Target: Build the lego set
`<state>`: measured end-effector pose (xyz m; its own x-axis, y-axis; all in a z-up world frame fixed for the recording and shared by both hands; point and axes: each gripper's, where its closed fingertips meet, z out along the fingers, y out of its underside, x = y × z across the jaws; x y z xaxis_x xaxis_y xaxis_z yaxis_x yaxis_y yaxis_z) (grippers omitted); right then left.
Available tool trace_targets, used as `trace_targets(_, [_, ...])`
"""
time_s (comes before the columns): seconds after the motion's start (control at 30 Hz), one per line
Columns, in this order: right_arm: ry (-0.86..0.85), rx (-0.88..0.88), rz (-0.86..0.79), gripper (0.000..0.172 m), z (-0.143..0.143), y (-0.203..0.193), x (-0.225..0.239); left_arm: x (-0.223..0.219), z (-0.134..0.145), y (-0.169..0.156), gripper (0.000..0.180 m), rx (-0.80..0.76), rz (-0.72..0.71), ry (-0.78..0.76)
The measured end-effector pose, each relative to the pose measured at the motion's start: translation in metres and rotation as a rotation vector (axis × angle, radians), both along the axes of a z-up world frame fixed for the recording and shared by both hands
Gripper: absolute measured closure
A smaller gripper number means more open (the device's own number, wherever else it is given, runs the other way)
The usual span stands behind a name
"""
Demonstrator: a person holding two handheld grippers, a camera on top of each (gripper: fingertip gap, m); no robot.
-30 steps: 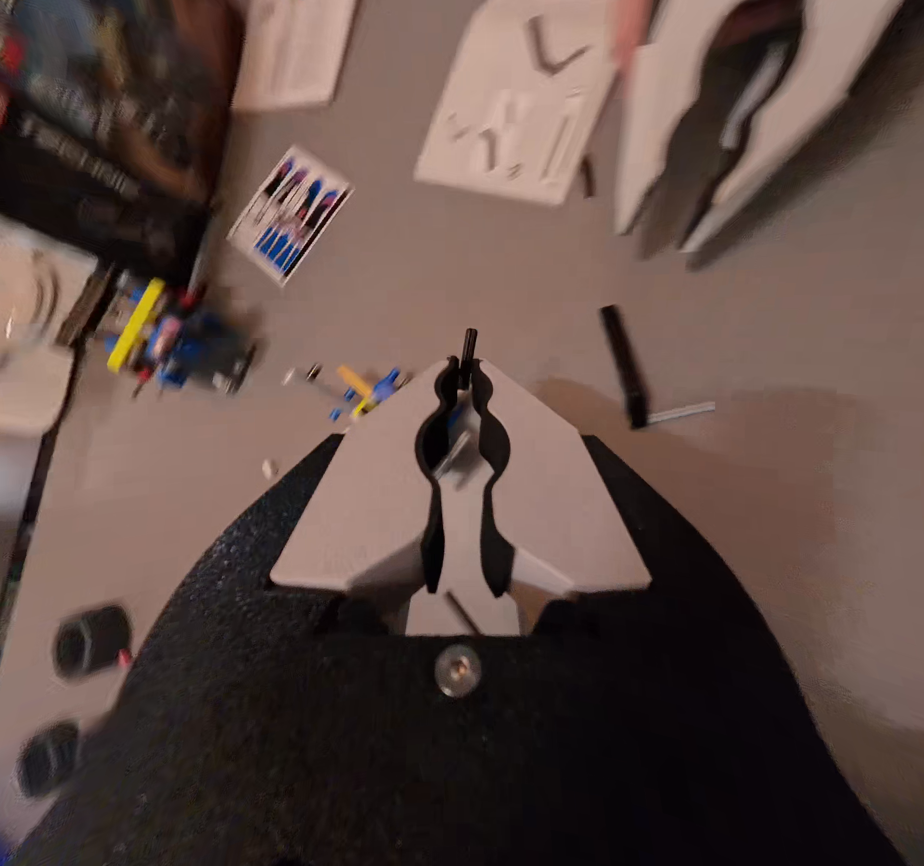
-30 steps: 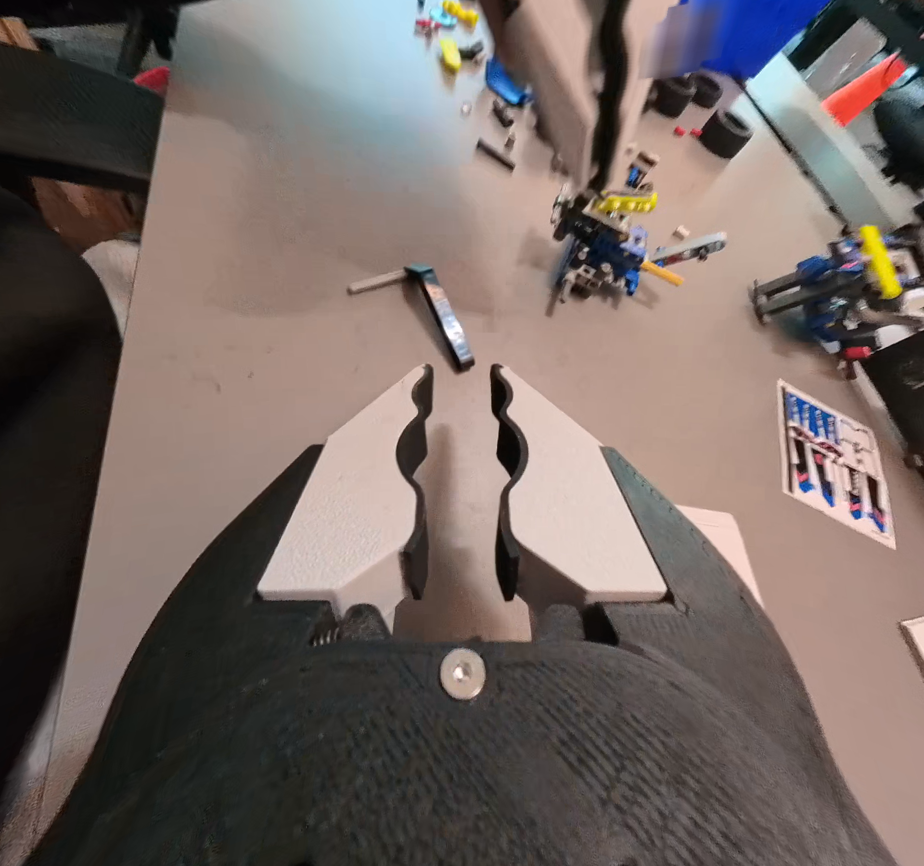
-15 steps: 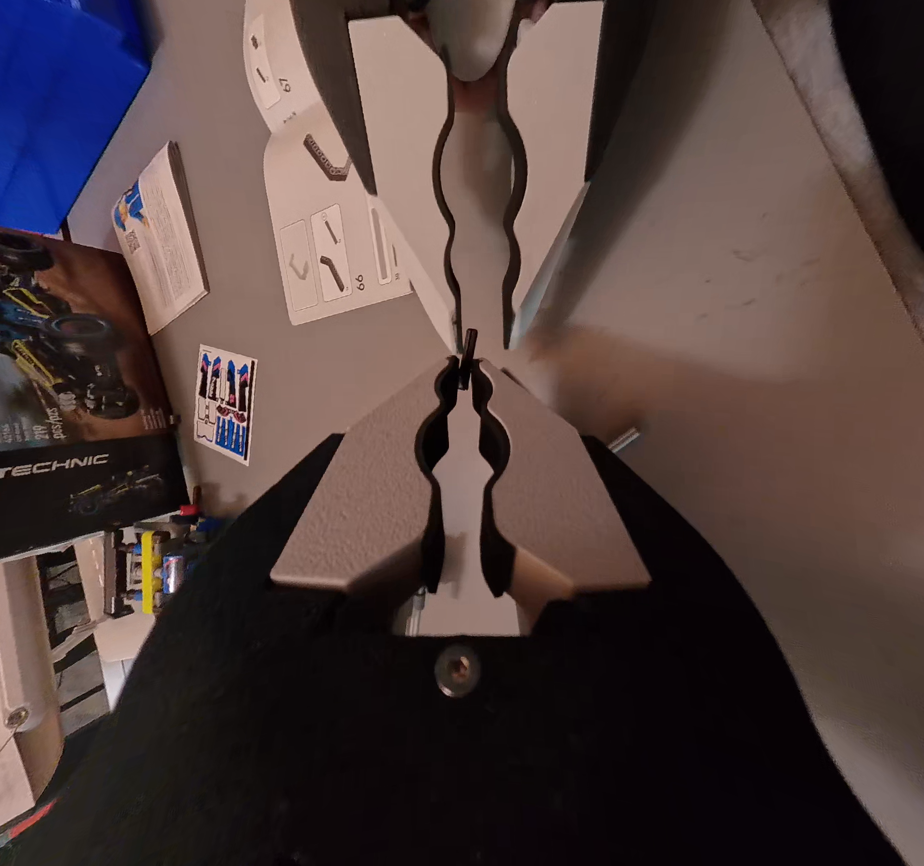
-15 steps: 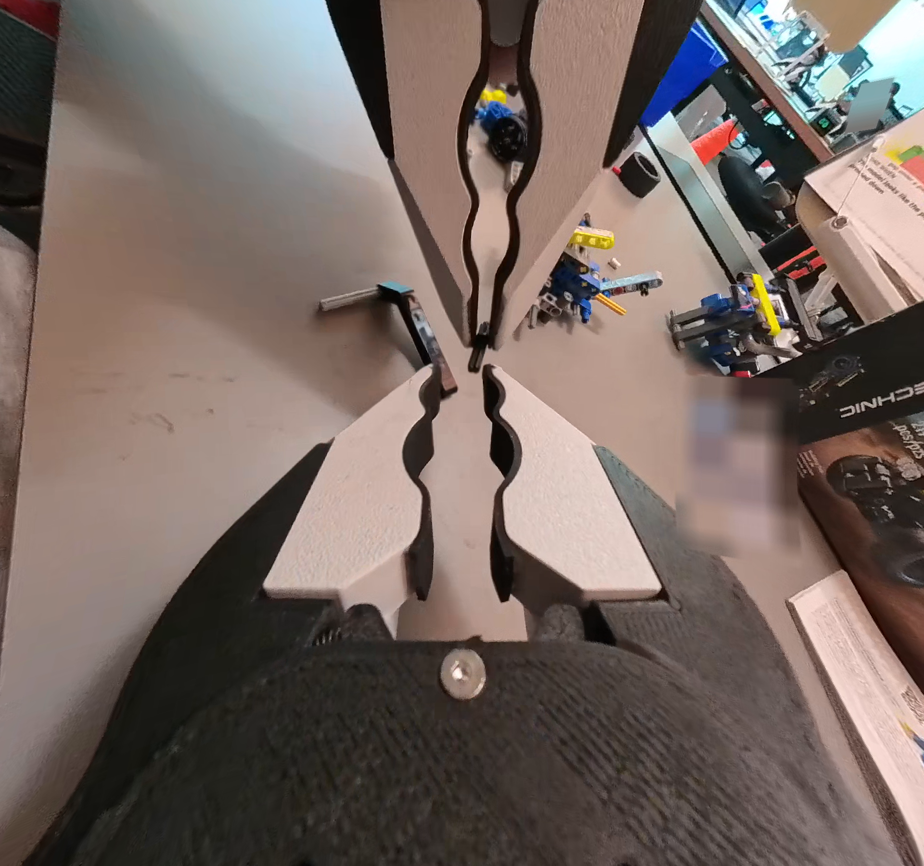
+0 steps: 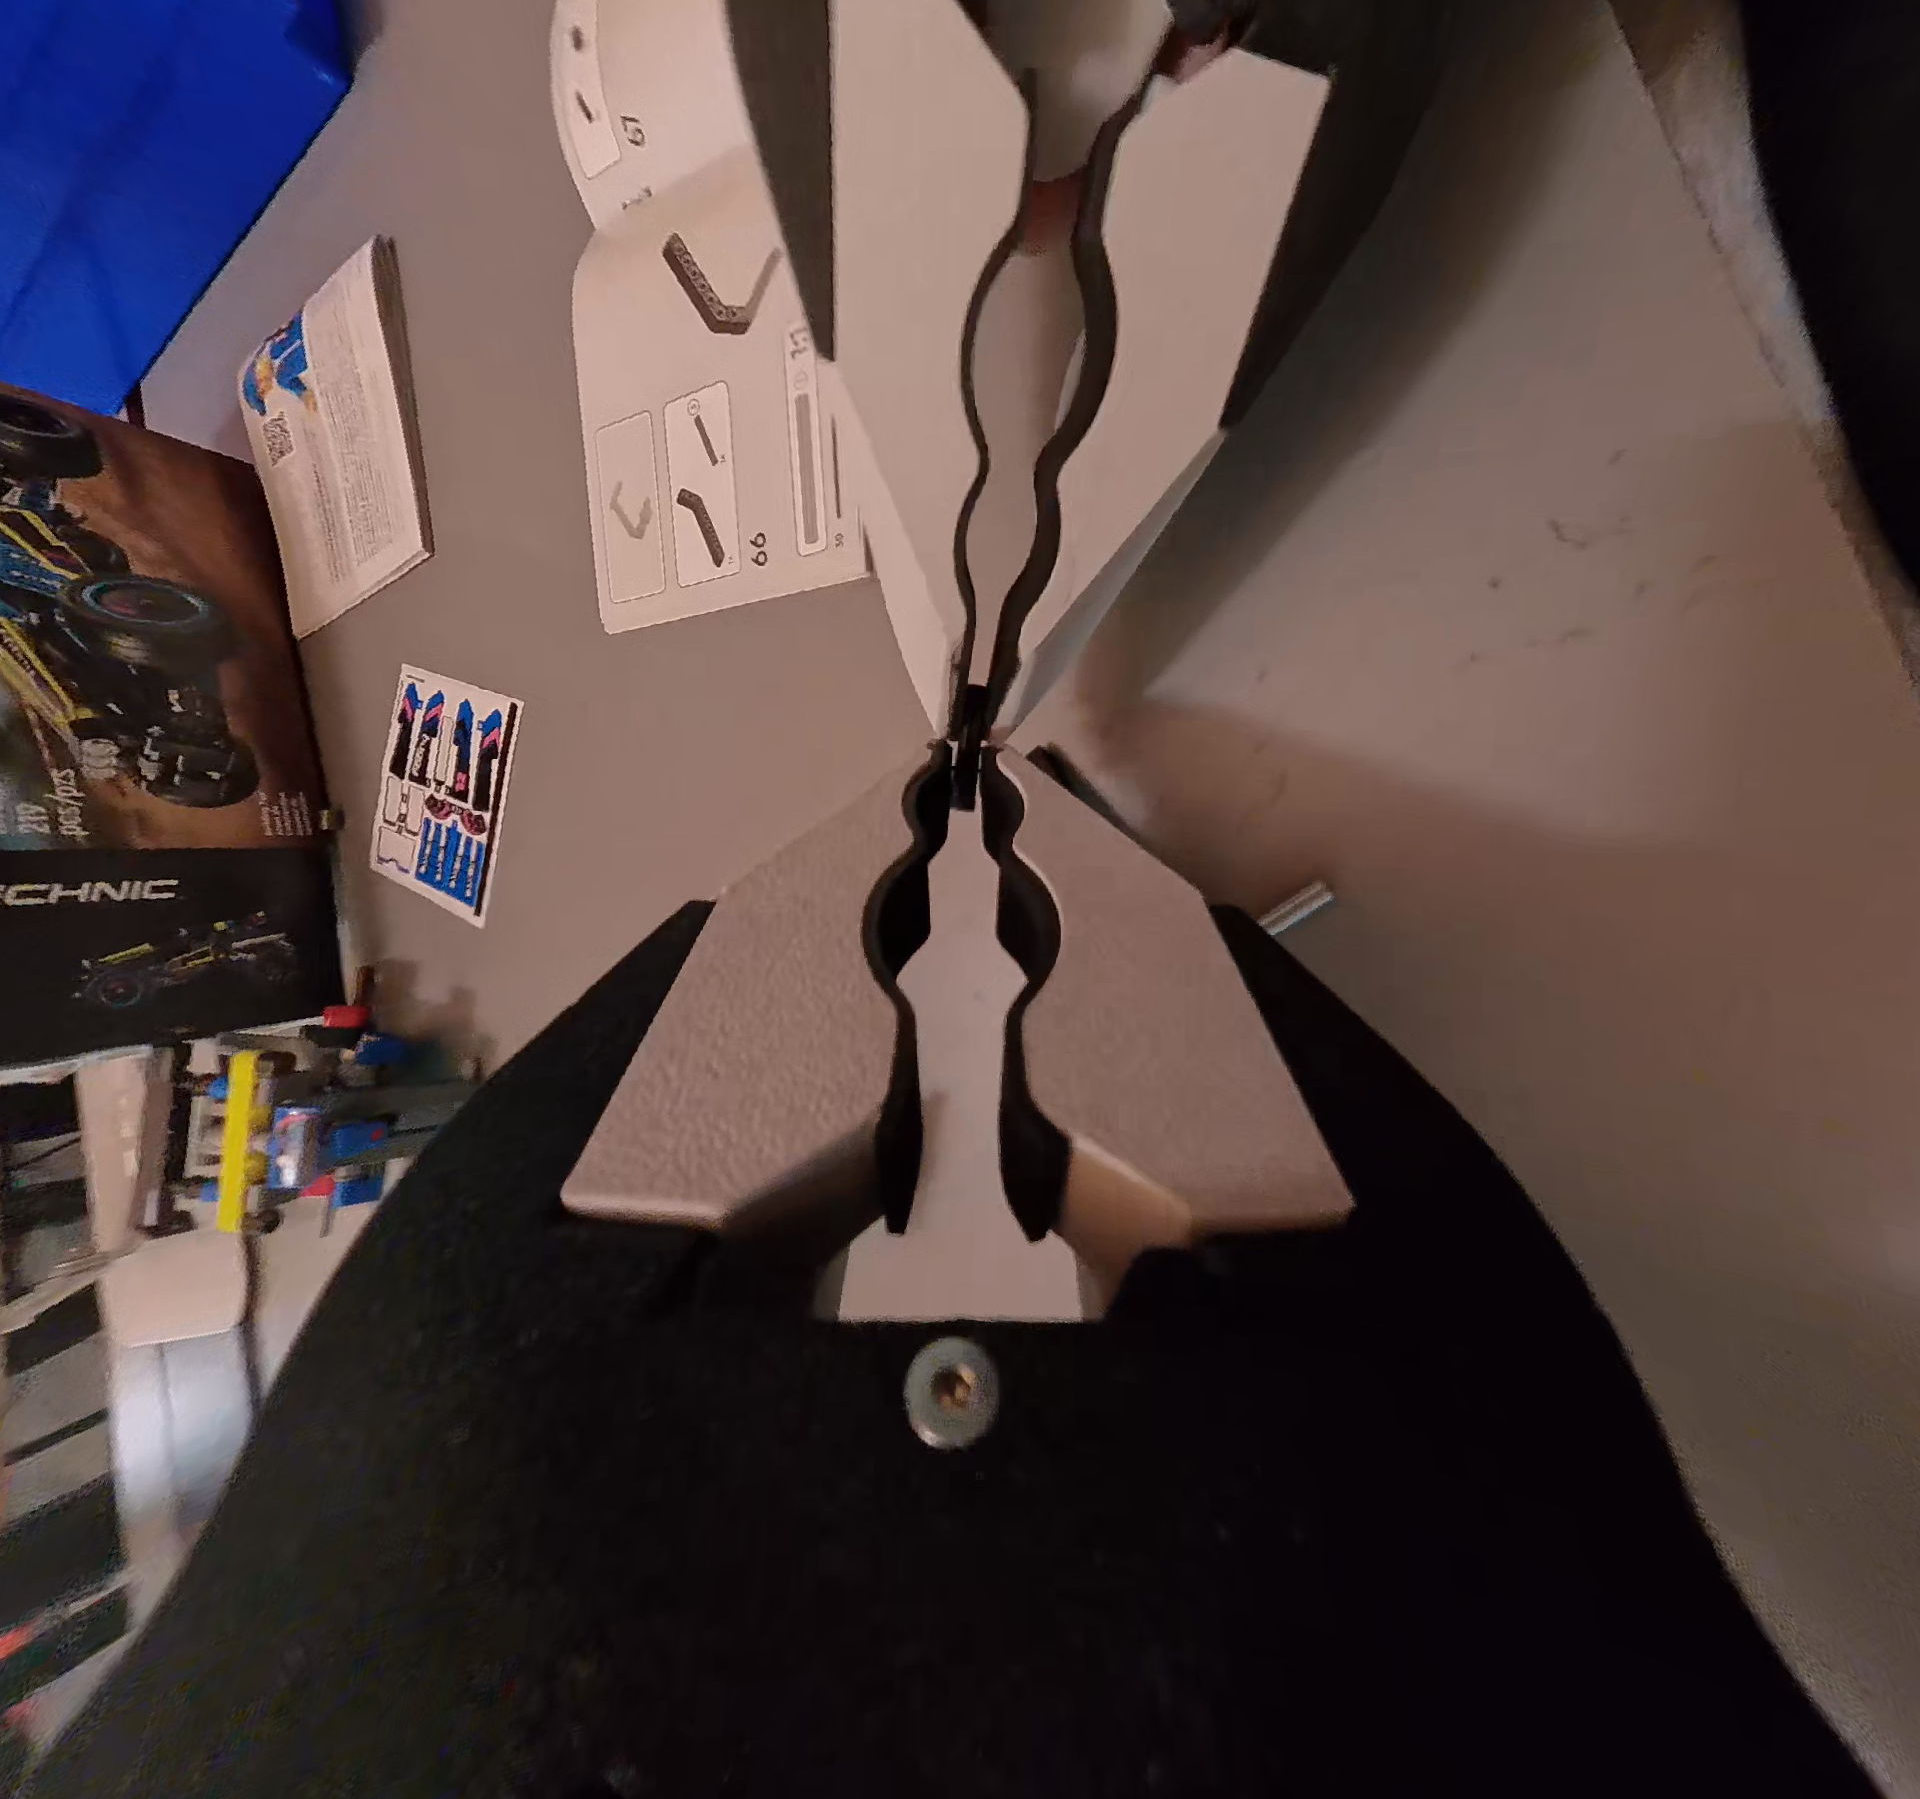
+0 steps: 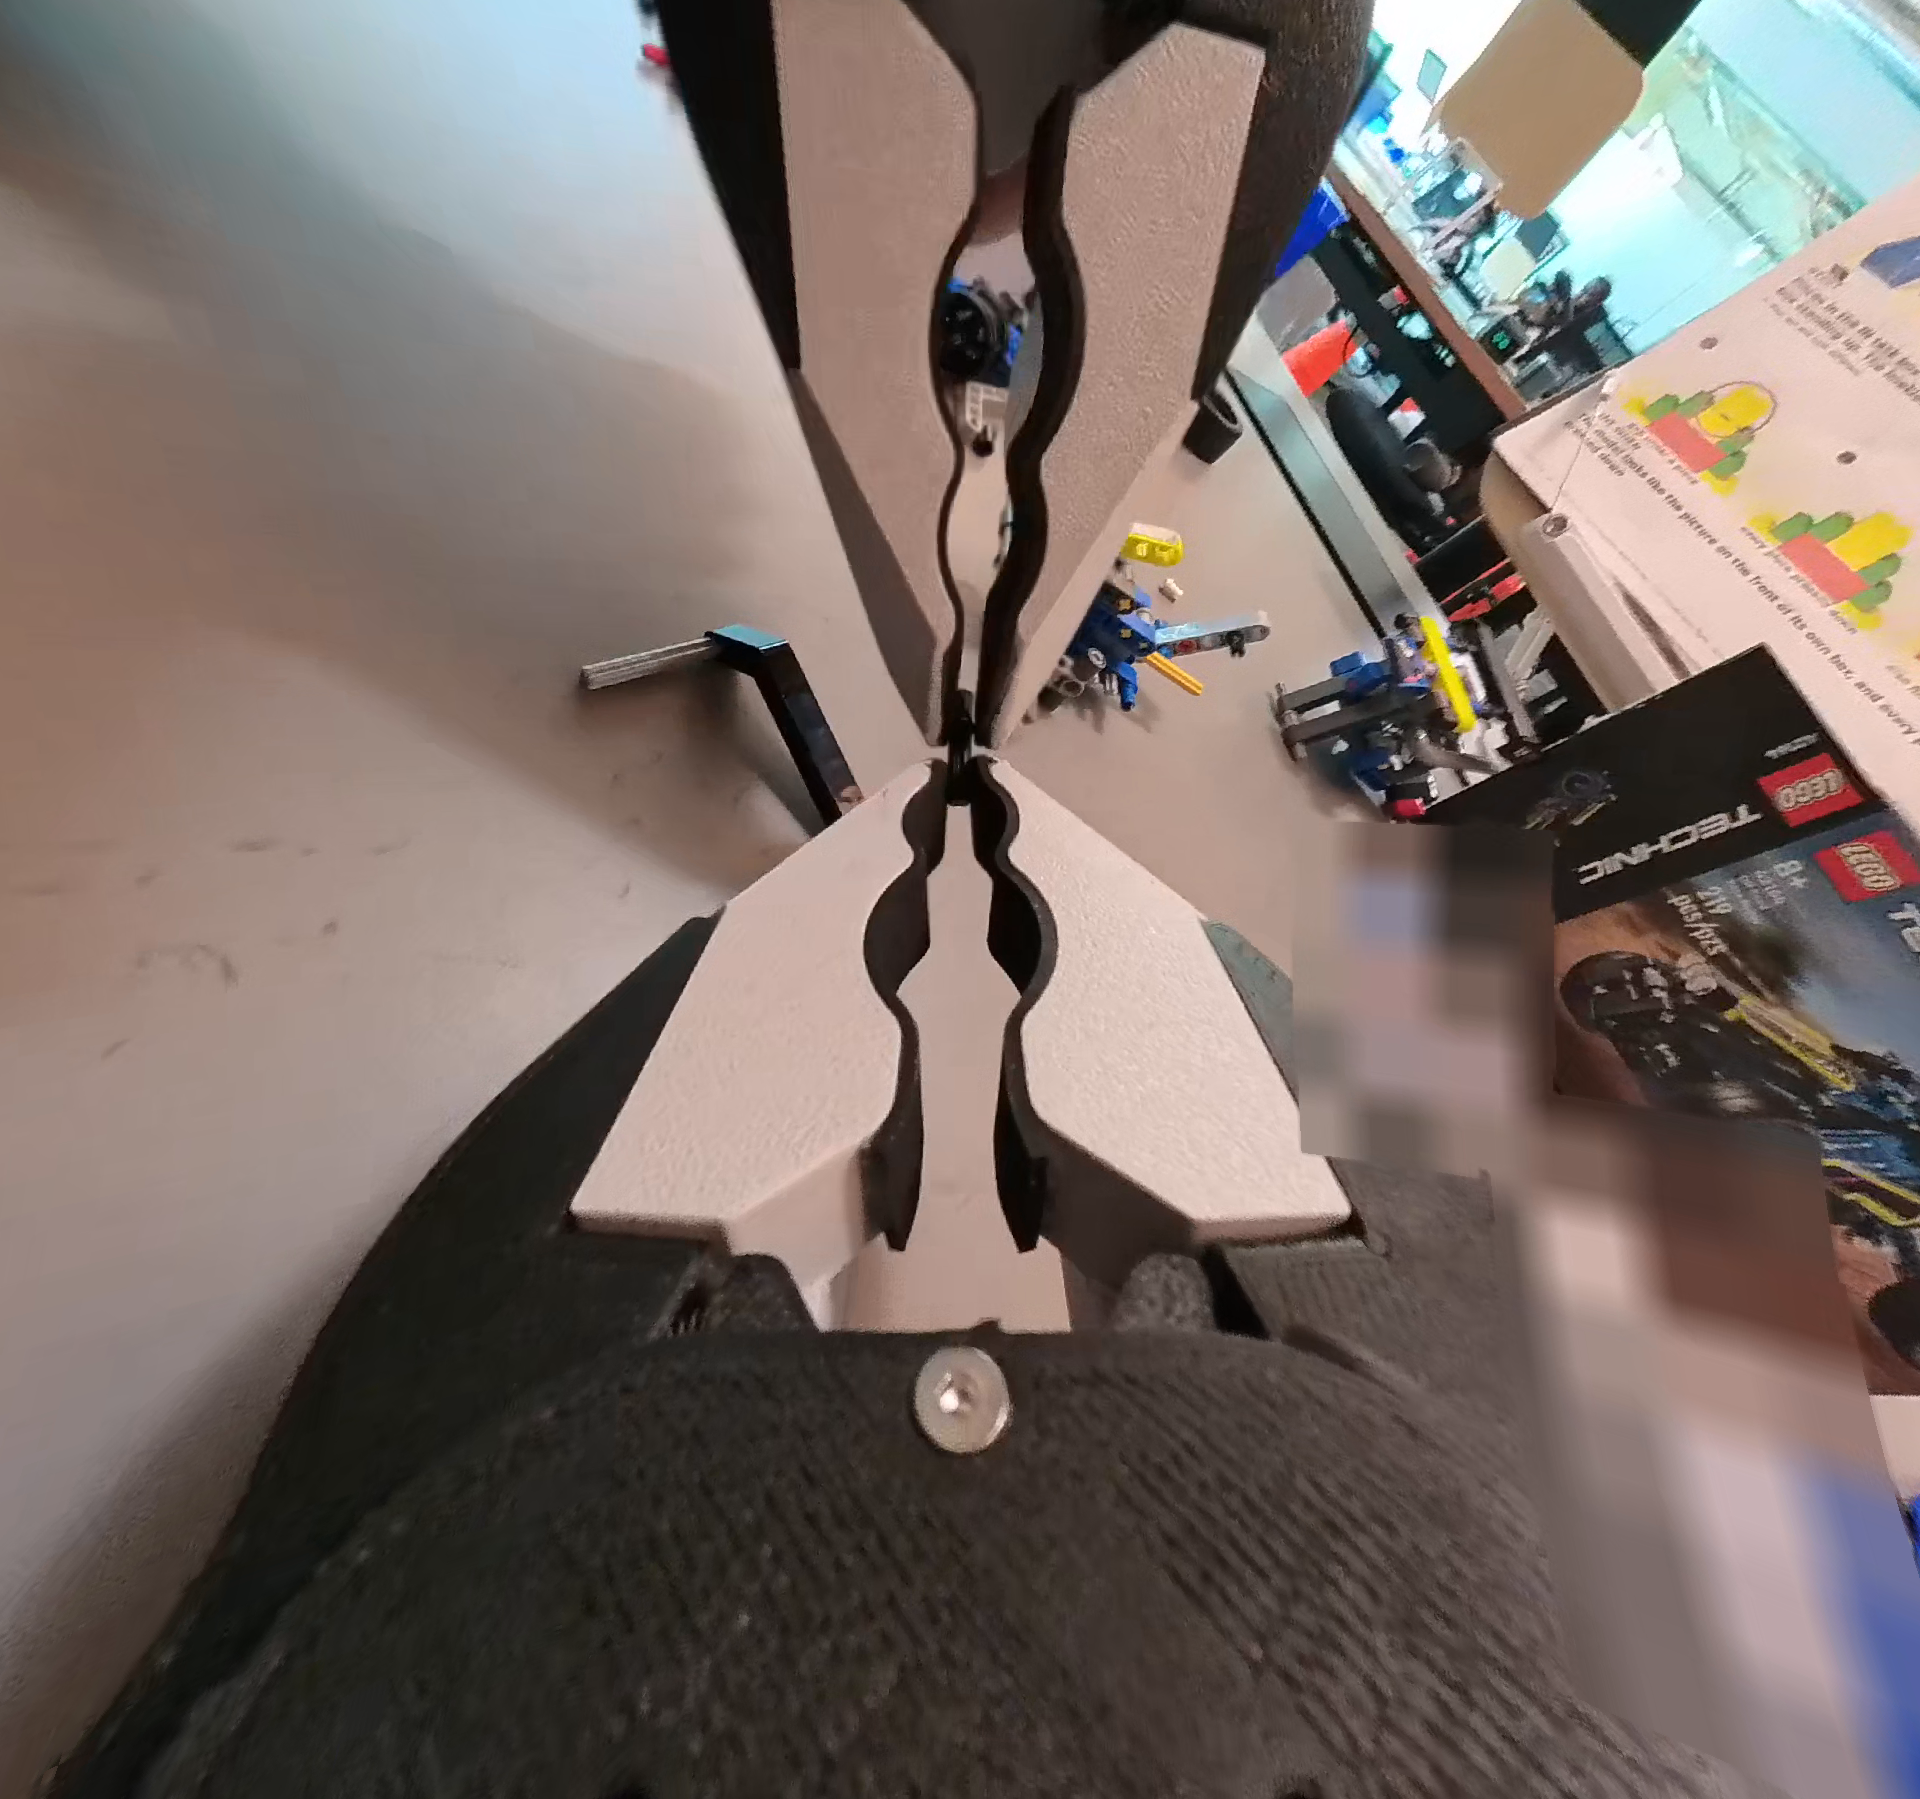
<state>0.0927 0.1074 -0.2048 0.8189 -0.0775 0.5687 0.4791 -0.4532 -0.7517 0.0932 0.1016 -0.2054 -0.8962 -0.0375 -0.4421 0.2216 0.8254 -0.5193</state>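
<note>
My two grippers meet tip to tip above the grey table (image 5: 1558,669). A small black pin (image 5: 968,757) spans the two sets of fingertips. My left gripper (image 5: 966,781) is shut on the pin's near end. The right gripper (image 5: 979,700) comes in from the top of that view and its tips pinch the other end. In the right wrist view my right gripper (image 6: 961,781) is shut on the same pin (image 6: 960,747), and the left gripper (image 6: 966,719) reaches down from above, still closed on it.
A black bent beam on a grey axle (image 6: 790,710) lies left of the tips. Blue and yellow part-built models (image 6: 1132,637) (image 6: 1382,710) sit to the right. An open instruction booklet (image 5: 717,461), a sticker sheet (image 5: 447,793), a set box (image 5: 135,710) and a blue bin (image 5: 135,87) lie to the left.
My left gripper carried the pin up to the right gripper. The right jaws, open half a second ago, have closed on the pin's free end.
</note>
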Motion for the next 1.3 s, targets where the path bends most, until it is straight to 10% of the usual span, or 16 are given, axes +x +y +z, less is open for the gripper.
trace_targets(0.03, [-0.031,0.006,0.013,0.17,0.002,0.0,-0.002,-0.001,0.001,0.0,0.178,-0.04,0.006,0.037])
trace_targets(0.3, [-0.148,0.086,0.069,0.17,0.017,0.0,-0.009,-0.004,0.018,0.001,0.157,-0.315,0.038,0.249])
trace_targets(1.0, [-0.122,0.064,0.071,0.17,0.011,0.008,-0.006,-0.006,0.004,0.007,0.179,-0.285,-0.012,0.226])
trace_targets(1.3, [0.173,-0.231,0.026,0.163,-0.026,-0.009,-0.013,-0.005,-0.029,0.04,0.179,-0.151,0.095,0.291])
